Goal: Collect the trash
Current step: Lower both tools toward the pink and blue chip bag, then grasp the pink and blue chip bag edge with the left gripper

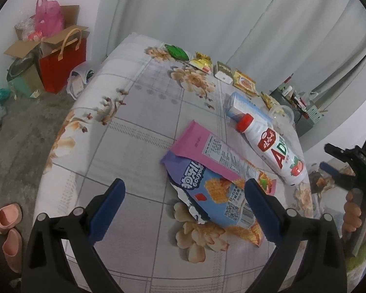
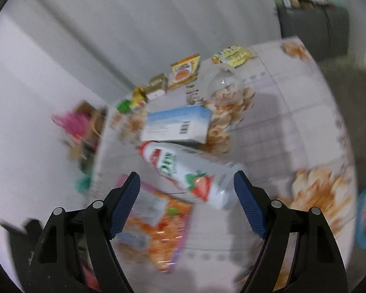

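Note:
A floral-cloth table point(image 1: 139, 146) holds the trash. A torn pink and blue snack bag point(image 1: 219, 183) lies just beyond my left gripper point(image 1: 185, 195), which is open, with its right finger over the bag's edge. Past it lie a white bottle with a red cap point(image 1: 273, 151), a blue-white carton point(image 1: 244, 107) and a clear cup point(image 1: 283, 114). My right gripper point(image 1: 339, 163) is at the right edge, held by a hand. In the blurred right wrist view the right gripper point(image 2: 186, 183) is open above the bottle point(image 2: 190, 173), its pads clear of it. The carton point(image 2: 175, 127) and the snack bag point(image 2: 158, 224) lie nearby.
Small wrappers point(image 1: 202, 63) line the table's far edge before a grey curtain. A red gift bag point(image 1: 63, 66), a cardboard box with a pink bag point(image 1: 48, 17) and pink slippers point(image 1: 8, 219) are on the floor to the left. A dark organiser point(image 1: 297, 102) stands at the far right.

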A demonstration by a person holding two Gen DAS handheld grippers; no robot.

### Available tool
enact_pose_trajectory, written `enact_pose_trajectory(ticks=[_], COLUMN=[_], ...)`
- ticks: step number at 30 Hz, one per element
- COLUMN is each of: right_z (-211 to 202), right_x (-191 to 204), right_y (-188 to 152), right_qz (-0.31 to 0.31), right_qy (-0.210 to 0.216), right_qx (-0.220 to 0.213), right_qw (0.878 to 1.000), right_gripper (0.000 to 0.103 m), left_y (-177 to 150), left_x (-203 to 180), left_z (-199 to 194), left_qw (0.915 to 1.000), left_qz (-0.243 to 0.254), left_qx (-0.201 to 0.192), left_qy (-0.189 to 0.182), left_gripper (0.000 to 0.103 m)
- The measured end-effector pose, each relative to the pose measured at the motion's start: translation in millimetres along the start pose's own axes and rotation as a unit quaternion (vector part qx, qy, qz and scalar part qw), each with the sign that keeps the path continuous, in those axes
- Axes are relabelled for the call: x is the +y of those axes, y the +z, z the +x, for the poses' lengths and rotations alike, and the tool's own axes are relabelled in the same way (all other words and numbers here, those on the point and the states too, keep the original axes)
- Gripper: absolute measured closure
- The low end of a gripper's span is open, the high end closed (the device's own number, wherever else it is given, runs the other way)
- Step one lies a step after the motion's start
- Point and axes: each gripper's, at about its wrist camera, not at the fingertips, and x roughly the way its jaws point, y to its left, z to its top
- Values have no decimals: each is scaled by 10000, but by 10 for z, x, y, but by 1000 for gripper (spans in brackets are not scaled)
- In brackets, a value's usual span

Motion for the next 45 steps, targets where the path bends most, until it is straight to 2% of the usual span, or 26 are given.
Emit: enact_pose_trajectory(ticks=[3,6,12,14,15,18,21,25,26,28,30,32,37,45], right_z=[92,206,471,468,435,239,63,150,215,415,602,758,909,894], right_x=[94,179,365,403,421,498,645,810,833,854,832,774,692,538], right_y=[46,79,95,85,69,-37,-291,-712,-800,-957,-1047,-1082,-1139,-1119], right_qz=[-534,-966,-1813,-1932,-2101,-2178,-2438,-2744,-2795,-2823,-2702,-2530,-2249,-1720], right_qy=[-270,-311,-496,-705,-887,-490,78,269,264,164,83,-22,-32,385], right_qx=[-15,125,487,413,123,-149,-370,-280,-218,46,338,539,717,753], right_qw=[9982,9948,9810,9778,9736,9746,9691,9608,9595,9592,9622,9660,9717,9815], right_gripper=[27,27,27,27,27,27,29,43,50,59,76,87,93,93], left_y=[-41,-70,-131,-202,-240,-397,-516,-586,-590,-576,-564,-542,-521,-501], left_x=[-45,-100,-204,-213,-216,-194,-160,-118,-106,-46,29,77,90,10], left_z=[60,119,154,153,155,150,137,108,105,132,191,256,349,459], left_qw=[10000,9998,9996,9993,9989,9969,9940,9893,9883,9856,9808,9751,9658,9640], left_qz=[-10,-24,114,128,122,18,-43,-96,-142,-387,-722,-989,-1368,-1431], left_qx=[77,154,228,360,428,583,602,532,498,464,526,556,545,501], left_qy=[60,104,88,-50,-140,-530,-914,-1357,-1433,-1578,-1734,-1906,-2132,-2185], left_gripper=[7,7,7,7,7,7,7,9,10,13,19,25,30,31])
